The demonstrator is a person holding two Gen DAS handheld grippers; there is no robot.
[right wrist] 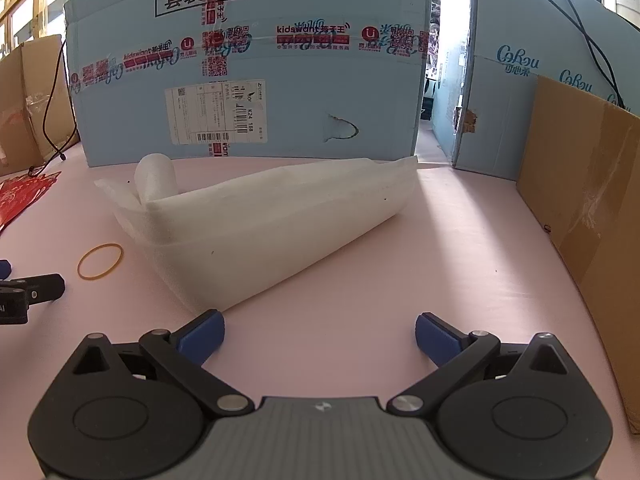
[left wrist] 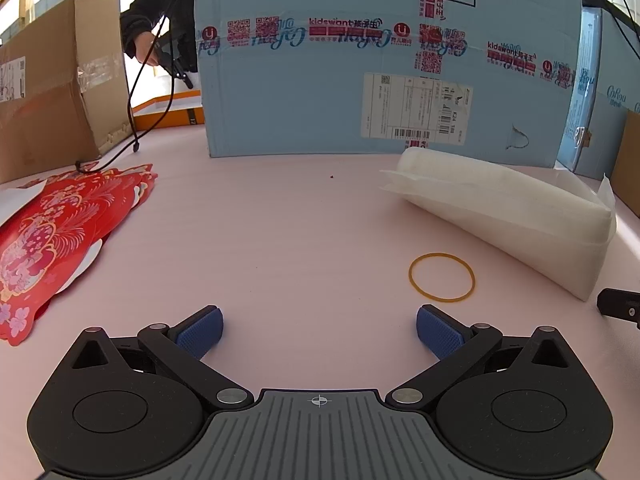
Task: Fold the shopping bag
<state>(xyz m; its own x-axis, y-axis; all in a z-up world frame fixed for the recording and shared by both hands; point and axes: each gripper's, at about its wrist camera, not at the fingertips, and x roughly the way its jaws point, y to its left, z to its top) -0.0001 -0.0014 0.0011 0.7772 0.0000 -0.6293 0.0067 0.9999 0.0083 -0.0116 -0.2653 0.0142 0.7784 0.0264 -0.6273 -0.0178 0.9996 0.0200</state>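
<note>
A white shopping bag (left wrist: pixel 516 216) lies rolled into a loose cone on the pink table, right of centre in the left wrist view. In the right wrist view the bag (right wrist: pixel 260 224) lies straight ahead, its lower edge close to the left fingertip. My left gripper (left wrist: pixel 319 330) is open and empty, low over the table, well left of the bag. My right gripper (right wrist: pixel 319 334) is open and empty just in front of the bag. A yellow rubber band (left wrist: pixel 441 277) lies flat between the two grippers, also seen in the right wrist view (right wrist: pixel 100 261).
A large blue cardboard box (left wrist: pixel 380 60) stands behind the bag. Brown boxes stand at the left (left wrist: pixel 48 104) and the right (right wrist: pixel 588 216). Red printed paper bags (left wrist: pixel 52 236) lie at the left. A black cable (left wrist: pixel 136 120) trails onto the table.
</note>
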